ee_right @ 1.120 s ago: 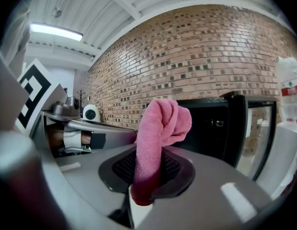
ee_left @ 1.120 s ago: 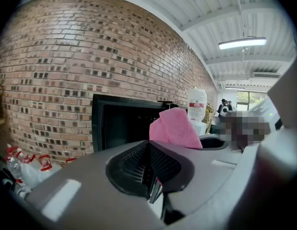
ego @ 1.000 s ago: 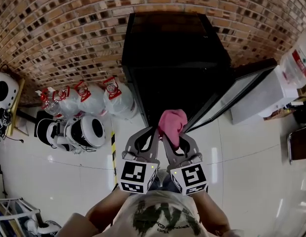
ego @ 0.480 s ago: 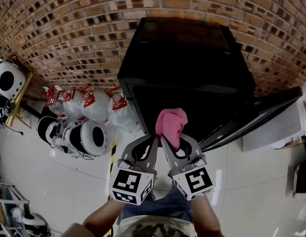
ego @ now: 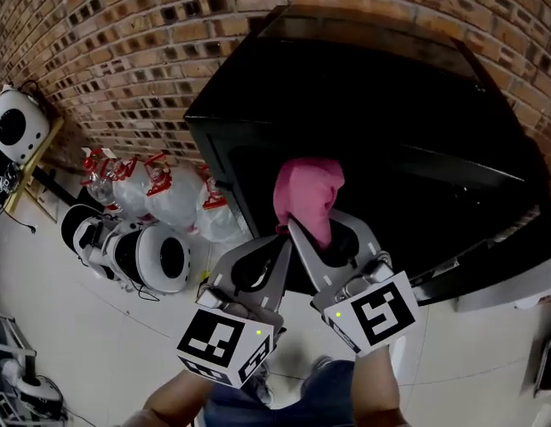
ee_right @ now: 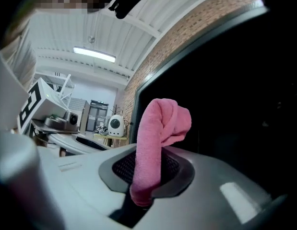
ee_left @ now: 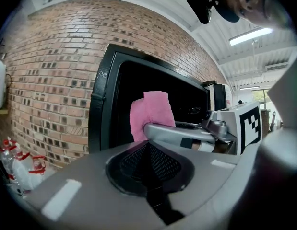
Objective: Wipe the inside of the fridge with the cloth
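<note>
At the mouth of the open fridge point(ego: 391, 132), the pink cloth point(ego: 307, 194) is pinched by its lower end in the right gripper point(ego: 299, 229), jaws clamped on it. Its free top stands up, then flops over toward the dark interior, apparently touching no wall. Terry-like, soft, light and limp, so I'd expect it to drag and bunch; hold it low and press the folded bulk flat. Left gripper point(ego: 280, 240) sits just beside, jaws together with nothing in them. Fridge is a black box with hard flat panels, door point(ego: 489, 269) swung right. Rough brick wall point(ego: 124, 60) behind, clear water jugs point(ego: 168, 194) on the glossy floor point(ego: 97, 345) to the left.
</note>
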Demonstrator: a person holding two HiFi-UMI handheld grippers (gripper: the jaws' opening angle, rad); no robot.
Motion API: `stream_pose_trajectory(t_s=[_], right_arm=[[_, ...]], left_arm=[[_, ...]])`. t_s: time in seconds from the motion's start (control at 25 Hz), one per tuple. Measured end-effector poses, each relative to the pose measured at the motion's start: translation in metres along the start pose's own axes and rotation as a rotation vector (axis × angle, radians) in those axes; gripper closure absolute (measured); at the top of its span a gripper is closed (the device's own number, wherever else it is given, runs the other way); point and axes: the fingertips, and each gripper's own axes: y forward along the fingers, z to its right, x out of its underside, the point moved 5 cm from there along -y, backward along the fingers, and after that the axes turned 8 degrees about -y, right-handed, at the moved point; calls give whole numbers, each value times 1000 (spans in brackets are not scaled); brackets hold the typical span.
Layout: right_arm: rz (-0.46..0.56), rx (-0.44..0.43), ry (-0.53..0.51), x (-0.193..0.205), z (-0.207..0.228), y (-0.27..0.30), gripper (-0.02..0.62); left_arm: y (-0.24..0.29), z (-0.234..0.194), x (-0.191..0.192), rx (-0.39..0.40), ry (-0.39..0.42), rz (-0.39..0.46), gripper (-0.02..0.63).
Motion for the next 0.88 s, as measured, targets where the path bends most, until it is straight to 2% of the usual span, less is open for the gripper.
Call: stream_pose_trajectory(t_s=[0.2,0.4,0.6,0.76,0.88], right_arm=[[82,-15,1,30,24,27,536],[112,-21,-129,56,41,50,535],[128,65,-226,83,62,72,535],[121,123,-243,103,84,87,535],[116,166,-262,105,102,97,535]], left_arm=[[31,-14,22,-24,15,56,591],[57,-28,47,-27,59,147,591],[70,-31,66,25,119,247,591],[74,-28,76,65,154,316,591],[78,-23,83,100,170,333,591]])
